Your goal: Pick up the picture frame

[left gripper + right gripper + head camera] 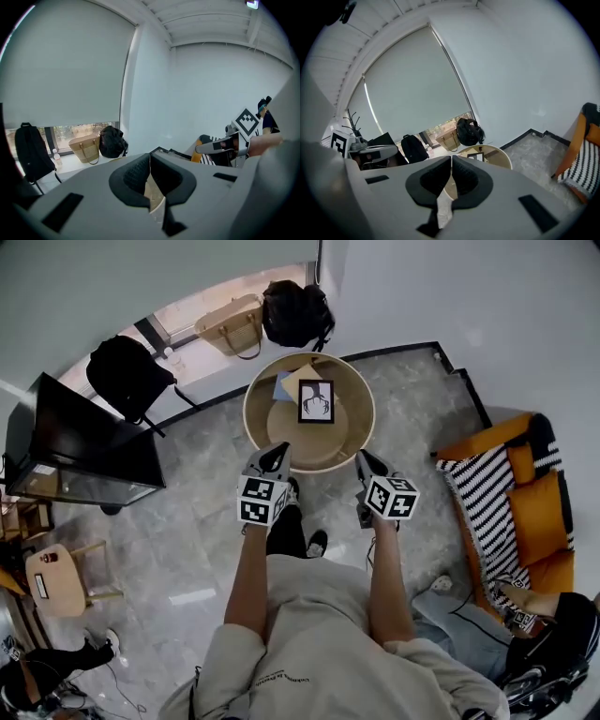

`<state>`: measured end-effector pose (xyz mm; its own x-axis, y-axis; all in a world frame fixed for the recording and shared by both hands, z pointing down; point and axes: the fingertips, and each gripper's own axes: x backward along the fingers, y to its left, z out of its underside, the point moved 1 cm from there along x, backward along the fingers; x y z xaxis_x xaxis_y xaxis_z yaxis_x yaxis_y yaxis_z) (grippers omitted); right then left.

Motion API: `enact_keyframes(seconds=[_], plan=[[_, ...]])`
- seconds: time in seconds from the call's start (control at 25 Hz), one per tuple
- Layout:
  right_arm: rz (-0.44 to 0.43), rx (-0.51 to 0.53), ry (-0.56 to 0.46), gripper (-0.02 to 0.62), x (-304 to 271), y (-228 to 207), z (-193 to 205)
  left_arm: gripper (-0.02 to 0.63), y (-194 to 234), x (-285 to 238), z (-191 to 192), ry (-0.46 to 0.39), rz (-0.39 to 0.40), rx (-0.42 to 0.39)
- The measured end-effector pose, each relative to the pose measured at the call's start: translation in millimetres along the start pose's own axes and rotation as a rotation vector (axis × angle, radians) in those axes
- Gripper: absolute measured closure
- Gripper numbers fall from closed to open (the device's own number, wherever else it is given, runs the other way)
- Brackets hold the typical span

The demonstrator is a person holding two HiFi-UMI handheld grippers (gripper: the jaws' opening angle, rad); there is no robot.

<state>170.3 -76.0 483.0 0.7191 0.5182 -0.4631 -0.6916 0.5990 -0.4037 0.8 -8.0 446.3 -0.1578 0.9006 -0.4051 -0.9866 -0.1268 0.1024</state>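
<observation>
The picture frame, black with a white mat and a dark print, lies flat on the round wooden table. It rests partly on a tan sheet and a blue sheet. My left gripper hangs over the table's near edge, short of the frame, jaws shut on nothing. My right gripper is level with it at the near right rim, also shut and empty. In the right gripper view the frame shows just beyond the closed jaws. In the left gripper view the jaws meet at their tips.
By the window behind the table stand a tan handbag, a black bag and a black backpack. A dark TV cabinet is on the left. An orange sofa with a striped cushion lines the right side.
</observation>
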Motion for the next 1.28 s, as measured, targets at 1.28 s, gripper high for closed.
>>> enact_keyframes(seconds=[1.28], plan=[[-0.03,-0.271,0.254,0.561,-265,-94,24,0.586,172,-254,123,0.328,0.205,0.26]])
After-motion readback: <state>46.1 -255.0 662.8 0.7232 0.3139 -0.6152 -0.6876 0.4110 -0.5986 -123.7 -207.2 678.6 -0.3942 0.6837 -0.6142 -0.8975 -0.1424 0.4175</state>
